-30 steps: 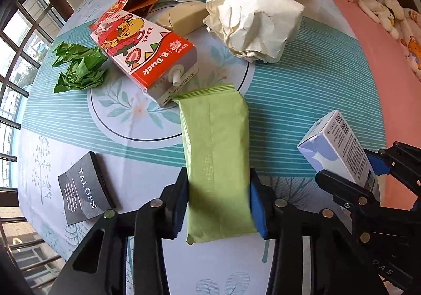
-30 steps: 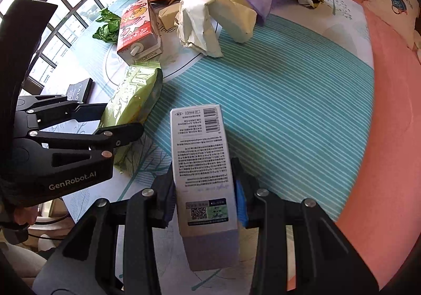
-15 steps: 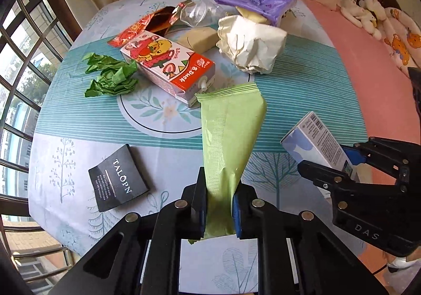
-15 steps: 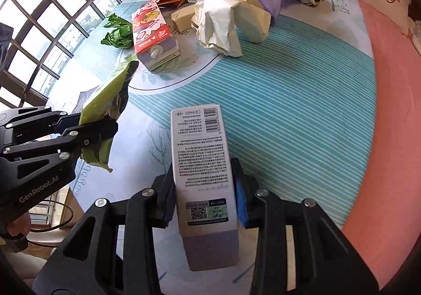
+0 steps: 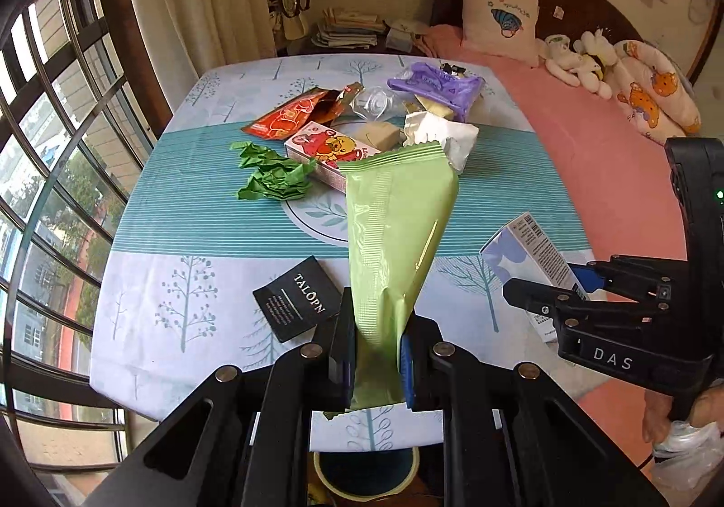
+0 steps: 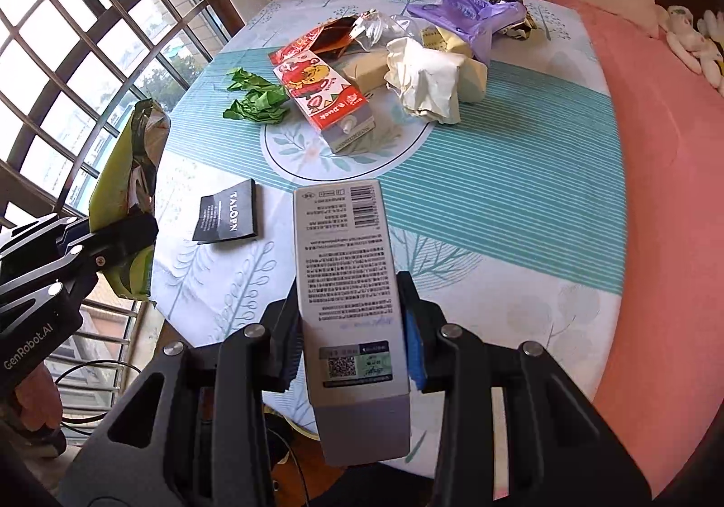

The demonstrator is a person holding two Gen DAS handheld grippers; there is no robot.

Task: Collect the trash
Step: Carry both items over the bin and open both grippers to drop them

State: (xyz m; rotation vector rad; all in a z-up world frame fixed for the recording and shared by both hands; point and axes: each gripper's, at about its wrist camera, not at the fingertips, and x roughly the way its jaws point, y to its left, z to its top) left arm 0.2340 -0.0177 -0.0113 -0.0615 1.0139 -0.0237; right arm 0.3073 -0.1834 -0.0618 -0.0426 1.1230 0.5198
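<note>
My left gripper [image 5: 375,360] is shut on a light green snack wrapper [image 5: 393,244] and holds it up above the table's near edge. It also shows in the right wrist view [image 6: 124,186] at the left. My right gripper [image 6: 350,348] is shut on a small white printed carton [image 6: 346,276], lifted over the near edge; the carton shows in the left wrist view [image 5: 529,251] too. More trash lies on the table: a red juice carton [image 6: 323,100], crumpled green paper [image 6: 255,100], crumpled white paper [image 6: 425,79], a purple bag [image 6: 470,16] and a black TALOPN packet [image 6: 226,213].
The table has a blue and white tree-print cloth [image 6: 497,172]. A red foil wrapper [image 5: 294,118] and clear plastic [image 5: 375,102] lie at the back. A pink bed [image 6: 665,145] runs along the right. Barred windows [image 6: 68,54] stand on the left. A bin rim [image 5: 362,480] shows under the near table edge.
Both grippers have pulled back and up from the table. The left one closed on the green wrapper and lifted it off the cloth. The right one kept its hold on the white carton.
</note>
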